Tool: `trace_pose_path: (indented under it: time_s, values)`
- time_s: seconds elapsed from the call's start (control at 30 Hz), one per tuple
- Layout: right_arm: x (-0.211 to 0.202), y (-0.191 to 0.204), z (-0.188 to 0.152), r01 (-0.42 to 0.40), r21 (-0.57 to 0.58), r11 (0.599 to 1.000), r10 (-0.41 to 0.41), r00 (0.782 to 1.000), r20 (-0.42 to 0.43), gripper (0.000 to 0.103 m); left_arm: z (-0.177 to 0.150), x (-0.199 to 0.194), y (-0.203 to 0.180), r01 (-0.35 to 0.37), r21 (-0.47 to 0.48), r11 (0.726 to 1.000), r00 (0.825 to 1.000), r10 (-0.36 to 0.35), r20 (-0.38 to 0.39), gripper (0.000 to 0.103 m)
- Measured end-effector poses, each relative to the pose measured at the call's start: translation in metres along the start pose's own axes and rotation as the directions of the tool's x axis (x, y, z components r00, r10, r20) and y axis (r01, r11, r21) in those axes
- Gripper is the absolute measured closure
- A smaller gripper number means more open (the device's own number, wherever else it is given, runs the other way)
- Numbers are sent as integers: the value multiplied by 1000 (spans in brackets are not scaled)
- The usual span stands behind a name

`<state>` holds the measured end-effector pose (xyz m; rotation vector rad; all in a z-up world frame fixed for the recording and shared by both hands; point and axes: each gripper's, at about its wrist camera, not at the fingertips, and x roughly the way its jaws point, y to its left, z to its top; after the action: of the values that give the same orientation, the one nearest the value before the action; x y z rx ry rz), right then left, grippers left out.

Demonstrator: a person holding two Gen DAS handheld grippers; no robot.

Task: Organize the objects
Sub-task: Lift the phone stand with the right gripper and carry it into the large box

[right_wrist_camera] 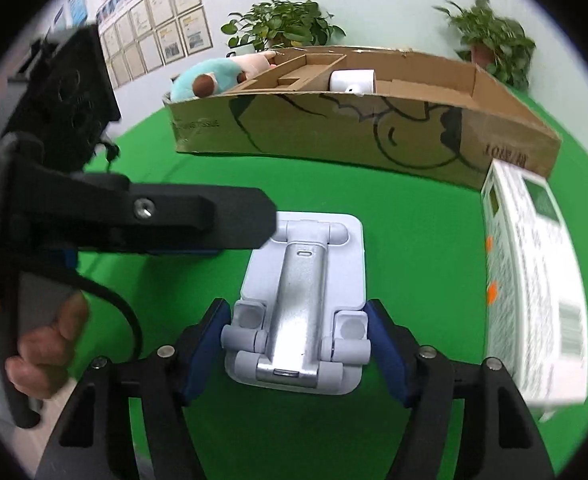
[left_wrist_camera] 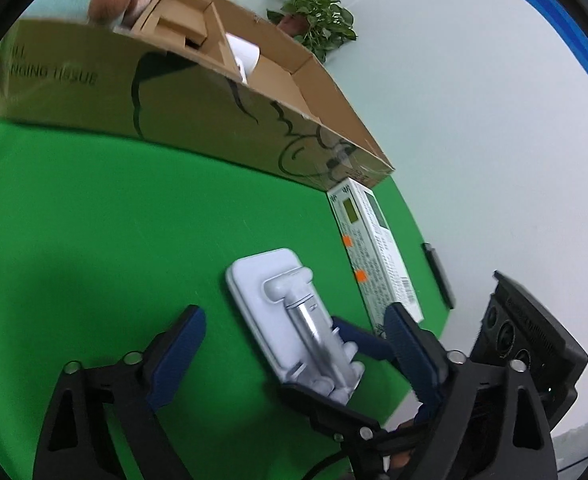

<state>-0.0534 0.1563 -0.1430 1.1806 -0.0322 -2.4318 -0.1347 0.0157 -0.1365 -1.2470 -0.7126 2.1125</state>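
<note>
A pale grey folding phone stand (right_wrist_camera: 303,300) with a silver arm lies flat on the green cloth. My right gripper (right_wrist_camera: 298,344) is shut on its near end, a blue pad on each side. My left gripper (left_wrist_camera: 297,332) is open and empty; its fingers straddle the same stand (left_wrist_camera: 278,300) without gripping it. In the right wrist view one black left finger (right_wrist_camera: 182,220) reaches in from the left above the stand's far end. A white printed carton (right_wrist_camera: 533,280) lies to the right; it also shows in the left wrist view (left_wrist_camera: 373,252).
A long open cardboard box (right_wrist_camera: 353,132) stands across the back, holding a white roll (right_wrist_camera: 351,80), cardboard dividers and a teal plush toy (right_wrist_camera: 210,76). Potted plants (right_wrist_camera: 282,24) stand behind it. A thin black bar (left_wrist_camera: 437,274) lies near the cloth's edge.
</note>
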Motion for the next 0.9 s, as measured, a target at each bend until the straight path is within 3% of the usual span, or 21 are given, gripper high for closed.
trace_pose_path:
  time_s: [0.13,0.27,0.37,0.63,0.9]
  values:
    - [-1,-2,0,-177,112,978,180,983,-22,35,-4,-2,5,-7,-44,999,1000,8,7,39]
    - [1,6,0,-176,101,979,179,984,-19,35,-7,-3,5,-78,-39,996,997,79,17,61]
    - [1,5,2,-183,113,977,187,982,-17,35,-6,-6,4,-78,-33,996,997,79,22,69]
    - [-7,10,6,-171,88,981,170,985,24,37,-1,-20,-21,-56,40,998,997,53,56,78]
    - [-17,10,25,-152,55,987,147,985,92,38,16,-33,-46,-49,107,993,996,40,84,79]
